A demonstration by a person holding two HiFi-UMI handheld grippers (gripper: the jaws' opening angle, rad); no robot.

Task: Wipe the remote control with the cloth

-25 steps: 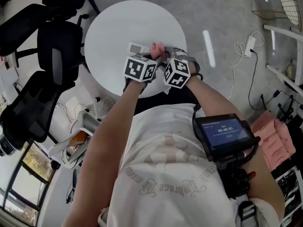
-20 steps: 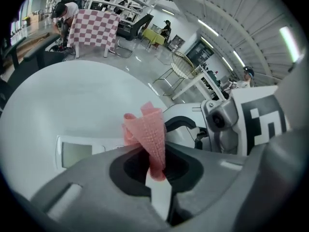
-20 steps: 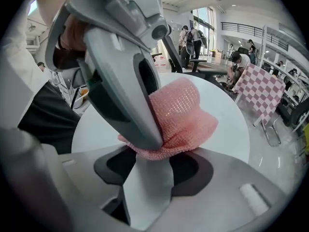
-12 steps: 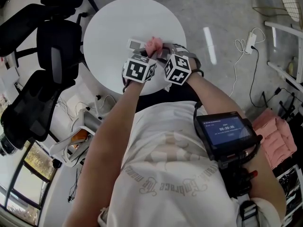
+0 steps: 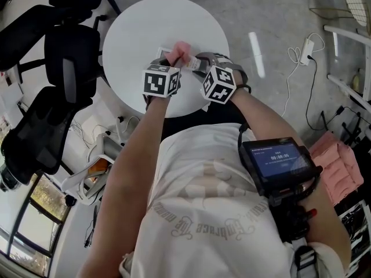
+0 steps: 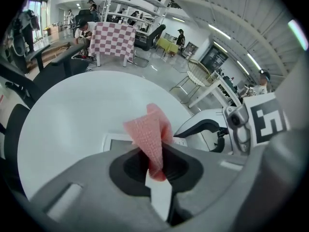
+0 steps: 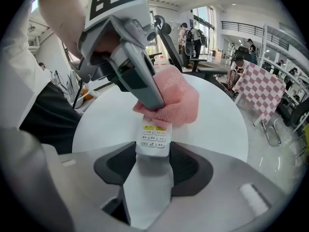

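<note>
A white remote control with small buttons is clamped at its near end between the jaws of my right gripper, above the round white table. My left gripper is shut on a pink cloth, which lies bunched over the remote's far half. In the head view the cloth sits between the two marker cubes, with the left gripper just left of the right gripper. The cloth hides most of the remote's far end.
Black office chairs stand close to the table's left side. A power strip with cables lies on the floor at the right, near a pink bundle. A screen device hangs at the person's chest.
My left gripper has slid the pink cloth leftward along the remote, toward its far end. The right gripper and the remote have stayed where they were.
</note>
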